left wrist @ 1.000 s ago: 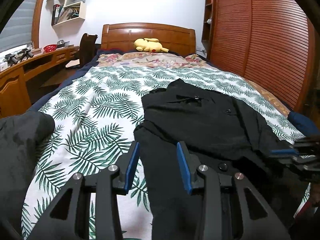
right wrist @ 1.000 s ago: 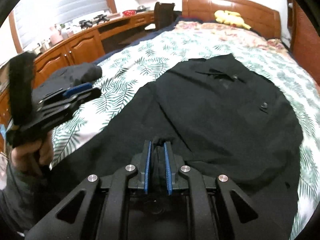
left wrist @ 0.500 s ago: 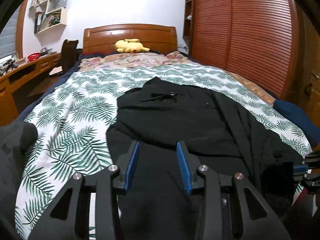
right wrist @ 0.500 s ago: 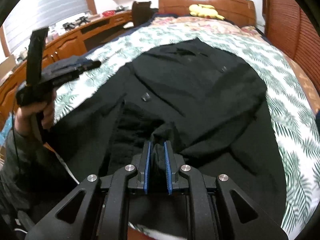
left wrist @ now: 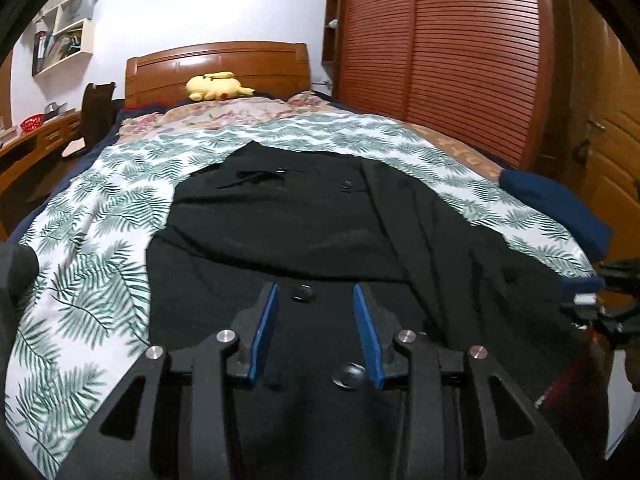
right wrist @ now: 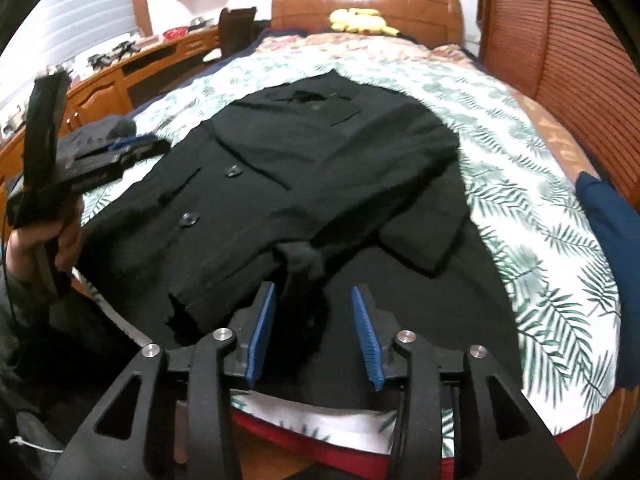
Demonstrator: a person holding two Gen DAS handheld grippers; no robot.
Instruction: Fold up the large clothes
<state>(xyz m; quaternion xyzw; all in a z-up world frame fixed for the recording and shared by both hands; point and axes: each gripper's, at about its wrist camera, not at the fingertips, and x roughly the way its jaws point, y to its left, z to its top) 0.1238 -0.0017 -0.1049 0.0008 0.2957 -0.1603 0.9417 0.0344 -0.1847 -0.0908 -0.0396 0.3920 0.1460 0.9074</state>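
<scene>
A large black buttoned coat (left wrist: 304,224) lies spread on the palm-leaf bedspread (left wrist: 92,280), collar toward the headboard; it also shows in the right wrist view (right wrist: 320,168). My left gripper (left wrist: 316,320) is open and empty, hovering over the coat's lower front near a button (left wrist: 303,293). My right gripper (right wrist: 312,320) is open, with a bunched fold of the coat (right wrist: 302,260) lying just beyond and between its jaws. The left gripper also shows in the right wrist view (right wrist: 132,148), held in a hand at the coat's left edge.
A yellow plush toy (left wrist: 216,86) lies by the wooden headboard (left wrist: 216,64). A dark blue garment (left wrist: 556,208) sits at the bed's right edge, a dark garment (left wrist: 16,268) at the left. A wooden desk (right wrist: 104,80) and a slatted wardrobe (left wrist: 440,52) flank the bed.
My right gripper has opened and let go of the coat fold it was holding. My left gripper has moved right, over the coat's front.
</scene>
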